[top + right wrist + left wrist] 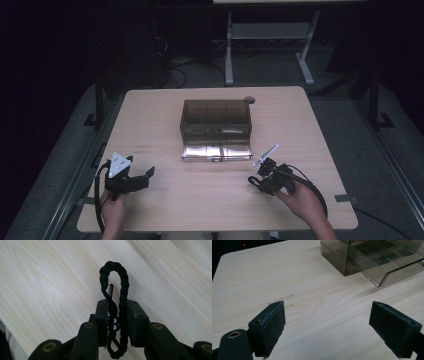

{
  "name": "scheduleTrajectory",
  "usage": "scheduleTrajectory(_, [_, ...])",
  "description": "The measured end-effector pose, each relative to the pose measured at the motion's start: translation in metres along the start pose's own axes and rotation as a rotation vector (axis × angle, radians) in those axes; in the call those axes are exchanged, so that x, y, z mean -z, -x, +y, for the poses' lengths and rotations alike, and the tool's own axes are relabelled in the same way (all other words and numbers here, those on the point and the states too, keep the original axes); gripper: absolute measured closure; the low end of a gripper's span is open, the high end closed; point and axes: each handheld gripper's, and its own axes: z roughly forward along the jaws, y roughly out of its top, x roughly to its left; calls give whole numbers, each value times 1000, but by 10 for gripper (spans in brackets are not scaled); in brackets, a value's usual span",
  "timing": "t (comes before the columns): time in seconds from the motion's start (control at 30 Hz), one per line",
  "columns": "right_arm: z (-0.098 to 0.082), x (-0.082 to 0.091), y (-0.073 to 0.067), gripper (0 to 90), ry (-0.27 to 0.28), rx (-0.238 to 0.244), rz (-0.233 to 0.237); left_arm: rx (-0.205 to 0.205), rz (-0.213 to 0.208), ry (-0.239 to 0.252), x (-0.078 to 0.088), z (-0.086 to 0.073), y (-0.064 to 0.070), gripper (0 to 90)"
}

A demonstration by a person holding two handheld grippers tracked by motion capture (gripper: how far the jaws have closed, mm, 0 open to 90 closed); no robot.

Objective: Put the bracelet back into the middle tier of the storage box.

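One worktop of pale wood is seen from above, carrying one smoky clear box with its front flap folded down flat toward the near edge; inside the box three compartments across can be counted along the back, and further divisions are seen in the left gripper view. Two grippers are held over the near part of the worktop, one in each hand. The left gripper sits at about 8 o'clock from the box, its jaws spread wide with bare wood between them and nothing held. The right gripper sits at about 5 o'clock from the box, near the flap's right corner but apart from it; its jaws are pressed in on one black braided cord loop, whose upper bend rises above the jaw tips while its lower bend hangs below them. A small dark tag with white lettering is seen beside the cord between the jaws. One small round grommet lies at the far edge, at 1 o'clock from the box. Open wood is left on both sides of the box and across the strip between the two grippers; the far edge lies close behind the box.
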Motion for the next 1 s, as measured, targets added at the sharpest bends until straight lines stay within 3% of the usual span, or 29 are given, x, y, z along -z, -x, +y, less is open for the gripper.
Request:
scheduleTrajectory(0.47, [20, 24, 0, 722, 38, 13, 9, -8, -3, 9, 1, 1, 2, 133])
scheduleTrajectory(0.7, [40, 38, -5, 721, 43, 51, -4, -13, -6, 11, 1, 1, 2, 133])
scheduleTrajectory(1.0, [55, 43, -5, 721, 46, 62, 5, -13, -5, 5, 1, 1, 2, 134])
